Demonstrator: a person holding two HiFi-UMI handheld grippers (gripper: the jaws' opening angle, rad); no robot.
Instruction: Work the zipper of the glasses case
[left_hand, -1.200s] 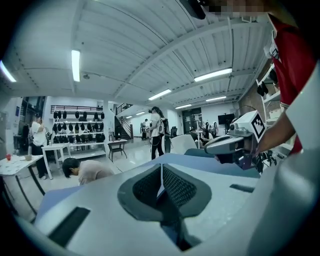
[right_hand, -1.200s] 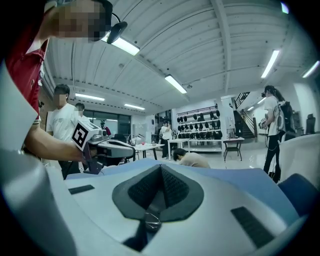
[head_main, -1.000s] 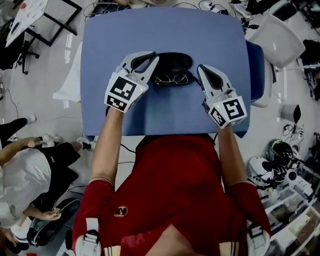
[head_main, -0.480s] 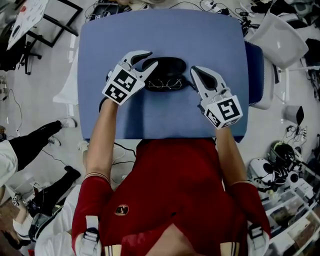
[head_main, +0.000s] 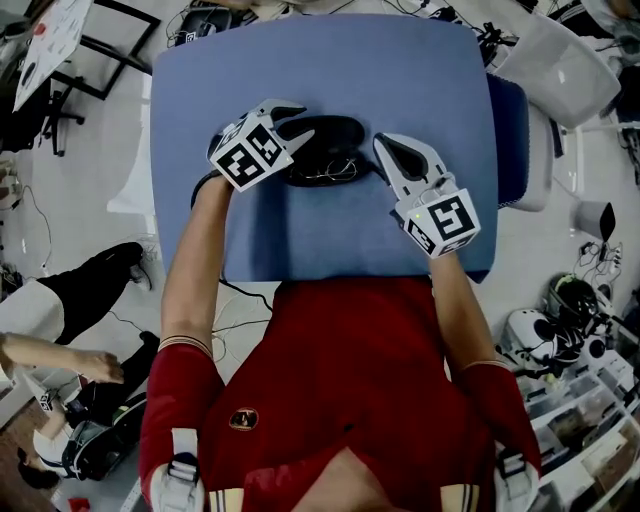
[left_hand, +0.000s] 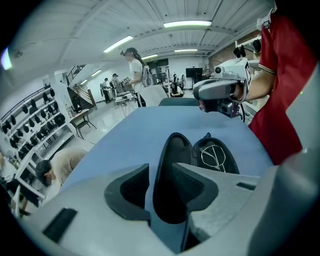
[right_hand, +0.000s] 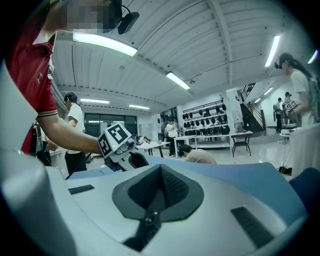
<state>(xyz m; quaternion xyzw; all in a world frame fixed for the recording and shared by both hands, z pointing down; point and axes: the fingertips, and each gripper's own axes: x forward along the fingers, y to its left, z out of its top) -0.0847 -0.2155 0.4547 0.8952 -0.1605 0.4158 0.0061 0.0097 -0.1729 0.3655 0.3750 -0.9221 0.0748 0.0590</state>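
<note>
Centrally on the blue table (head_main: 400, 70) the black glasses case (head_main: 340, 132) is laid fully open, its two halves side by side and its long axis running across the head view. A pair of thin-rimmed glasses (head_main: 325, 172) is seen lying in the half nearer the person; the farther half is shown as a dark hollow.

The left gripper (head_main: 305, 115) is held at the case's left end and tilted downward, with its marker cube turned up toward the head camera. Its jaws are spread apart and have just been opening; in the left gripper view the near end of the farther half is seen through the gap between them, and neither pad is pressed against it. One jaw is overlapped with the case's end in that view; whether it touches cannot be told.

The right gripper (head_main: 385, 145) is held just beside the case's right end, roughly level. Its jaws are clenched together, ribbed pad against ribbed pad along a single seam; whether its tip touches the case cannot be told from the head view. Beyond the closed pads, in the right gripper view, the left gripper is seen across the table.

Both grippers are carried on bare forearms, and a red shirt (head_main: 340, 380) is worn by the person at the table's near edge.
</note>
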